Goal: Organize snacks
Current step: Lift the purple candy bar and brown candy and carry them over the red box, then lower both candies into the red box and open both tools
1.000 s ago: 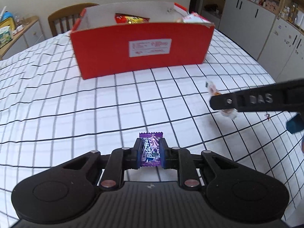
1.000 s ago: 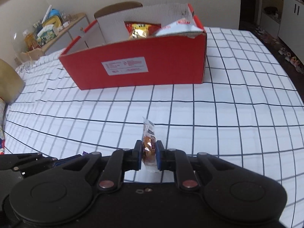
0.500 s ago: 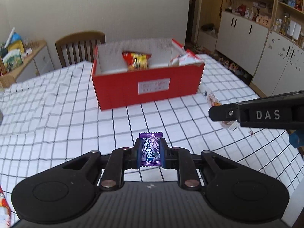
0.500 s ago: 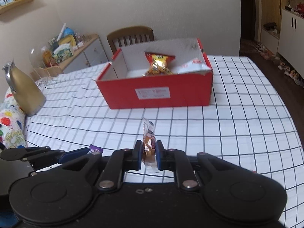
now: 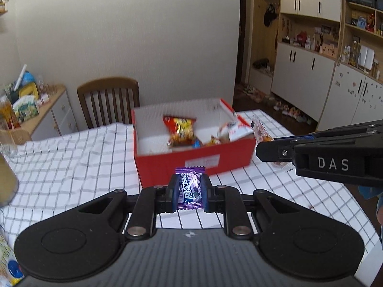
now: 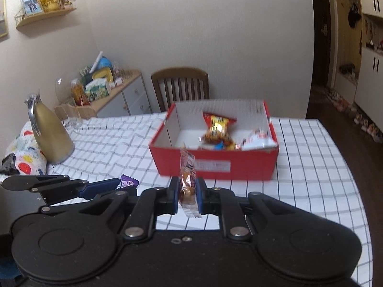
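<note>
Two raised wrist views toward red box (image 5: 195,160)

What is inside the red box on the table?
The red box holds a red-yellow snack bag, a white packet and small wrapped sweets. Its front wall hides the near floor.

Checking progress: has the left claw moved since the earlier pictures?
Yes. The left claw, shut on the purple candy, has risen: the red box now shows its inside.
</note>
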Demonstrator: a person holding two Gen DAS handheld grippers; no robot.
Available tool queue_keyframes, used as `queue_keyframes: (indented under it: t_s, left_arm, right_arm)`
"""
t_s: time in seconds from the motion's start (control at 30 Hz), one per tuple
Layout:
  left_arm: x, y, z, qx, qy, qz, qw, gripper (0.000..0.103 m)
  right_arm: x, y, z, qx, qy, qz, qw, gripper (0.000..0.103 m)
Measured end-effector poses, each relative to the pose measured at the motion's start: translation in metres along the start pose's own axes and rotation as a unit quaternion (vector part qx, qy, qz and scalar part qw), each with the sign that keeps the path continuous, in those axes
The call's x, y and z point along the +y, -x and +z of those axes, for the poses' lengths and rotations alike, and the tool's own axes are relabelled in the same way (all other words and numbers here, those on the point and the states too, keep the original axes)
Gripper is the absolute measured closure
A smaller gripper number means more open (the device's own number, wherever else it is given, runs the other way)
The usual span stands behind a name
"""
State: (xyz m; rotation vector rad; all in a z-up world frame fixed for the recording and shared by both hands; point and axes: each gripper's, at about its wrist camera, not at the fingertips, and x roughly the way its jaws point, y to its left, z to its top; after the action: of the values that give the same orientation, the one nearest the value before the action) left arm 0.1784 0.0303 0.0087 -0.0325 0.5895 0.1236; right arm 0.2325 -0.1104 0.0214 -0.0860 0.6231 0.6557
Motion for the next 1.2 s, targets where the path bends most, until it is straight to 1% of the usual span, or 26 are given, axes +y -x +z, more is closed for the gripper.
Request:
queue_keyframes:
  t_s: [0.2,0.33,0.6,0.77,0.93,1.2]
  left_arm:
    - [0.008,0.001,0.029,-0.026,0.001,0.0,0.9997,0.085]
    - [0.013,-0.002,0.049,-0.037,0.005,-0.003,0.9993,0.085]
    - [0.022,-0.023,0.084,-0.048,0.016,0.002,0.9987,0.085]
    - [0.026,-0.044,0.103,-0.04,0.022,0.013,0.9989,0.085]
    - [0.031,-0.068,0.114,-0.033,0.02,0.022,0.999,0.085]
    - [0.045,-0.12,0.126,0.015,0.048,0.016,0.9986,0.085]
  right_arm:
    - [0.007,0.006,0.026,-0.034,0.017,0.0,0.999,0.091]
    - [0.008,0.006,0.043,-0.051,0.026,-0.002,0.998,0.091]
    - [0.006,-0.008,0.07,-0.065,0.044,-0.006,0.997,0.091]
    - [0.004,-0.023,0.085,-0.065,0.048,-0.012,0.997,0.091]
    - [0.0,-0.04,0.096,-0.063,0.056,-0.02,0.996,0.091]
    - [-0.017,-0.077,0.108,-0.043,0.056,-0.028,0.997,0.091]
